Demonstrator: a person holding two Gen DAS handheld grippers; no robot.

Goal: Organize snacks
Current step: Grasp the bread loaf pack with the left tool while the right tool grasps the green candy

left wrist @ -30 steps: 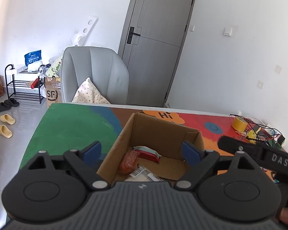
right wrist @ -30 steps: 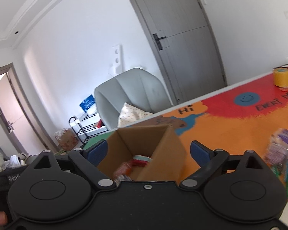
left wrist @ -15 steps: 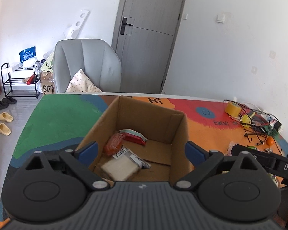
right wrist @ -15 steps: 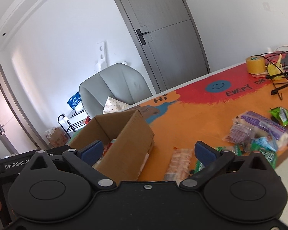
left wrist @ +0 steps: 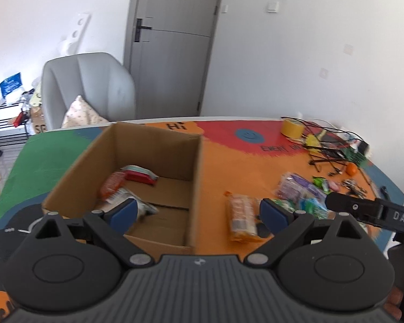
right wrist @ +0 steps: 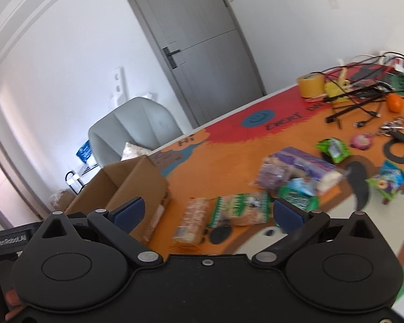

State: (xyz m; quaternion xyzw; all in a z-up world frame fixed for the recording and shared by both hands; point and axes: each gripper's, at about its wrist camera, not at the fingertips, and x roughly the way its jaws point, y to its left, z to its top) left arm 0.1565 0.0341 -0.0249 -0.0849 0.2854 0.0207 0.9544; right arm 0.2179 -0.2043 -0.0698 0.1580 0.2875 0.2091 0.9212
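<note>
Orange biscuit packet [right wrist: 192,222] on mat, just right of cardboard box [right wrist: 137,181], long axis running away from camera, roughly along gripper fingers. Right gripper [right wrist: 207,214] jaws wide, empty, packet ahead and slightly left between them in view, not touched. Left gripper [left wrist: 196,211] also spread wide, empty, straddling box's right wall; same packet [left wrist: 241,216] ahead-right. Right hand judged nearer. Green-wrapped snack [right wrist: 239,208] touching packet's right side. Box already holds few snacks [left wrist: 126,185].

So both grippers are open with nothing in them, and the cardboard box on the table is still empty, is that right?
Not quite. The cardboard box already holds a few snack packets, as the left wrist view shows. The left gripper and right gripper are indeed open with nothing in them.
</note>
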